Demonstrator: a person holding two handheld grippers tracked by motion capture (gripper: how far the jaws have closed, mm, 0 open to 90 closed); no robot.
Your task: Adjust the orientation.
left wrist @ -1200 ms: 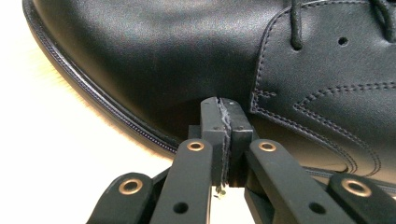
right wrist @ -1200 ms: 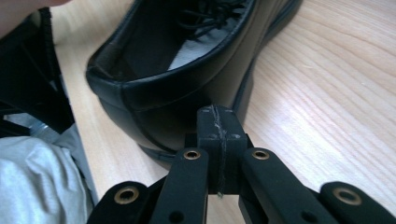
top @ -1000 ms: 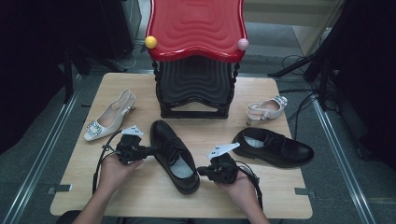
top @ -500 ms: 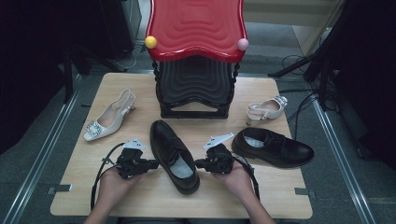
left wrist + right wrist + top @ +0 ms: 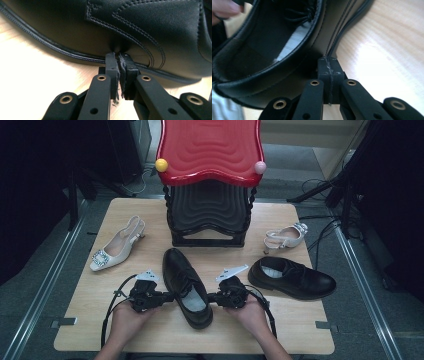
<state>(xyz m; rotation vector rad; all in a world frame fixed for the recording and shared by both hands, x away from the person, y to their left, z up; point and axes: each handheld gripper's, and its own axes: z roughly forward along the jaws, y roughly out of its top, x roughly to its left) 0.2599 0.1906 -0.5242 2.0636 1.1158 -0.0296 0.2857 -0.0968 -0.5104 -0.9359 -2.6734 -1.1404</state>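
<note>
Black lace-up shoe (image 5: 186, 287) is seen lying near the middle of the wooden bench (image 5: 300, 330), its toe directed toward the red-topped stool (image 5: 210, 180) and its heel toward the person. It is flanked by two hand-held grippers. The left gripper (image 5: 167, 296) is pressed against one flank of the shoe and the right gripper (image 5: 211, 297) against the opposite flank, at about mid-length, beside the shoe's opening.

In the left gripper view, the jaws are seen brought together with their pads touching; nothing is pinched between them, and their tips are set against the leather just above the welt, where a small dent is formed. In the right gripper view, the jaws are likewise clenched on nothing and are butted against the shoe's side wall, beneath the rim of the opening; the pale insole is visible inside.

A second black shoe (image 5: 292, 277) is placed to the right, well apart from the first, with its toe pointing to the right. A white slingback heel with a jewelled buckle (image 5: 117, 245) is laid near the left edge of the bench, and a white strappy sandal (image 5: 285, 237) is set beside the right foot of the stool. A yellow ball (image 5: 161, 165) and a pink ball (image 5: 260, 167) are fixed at the front corners of the stool's seat.
</note>
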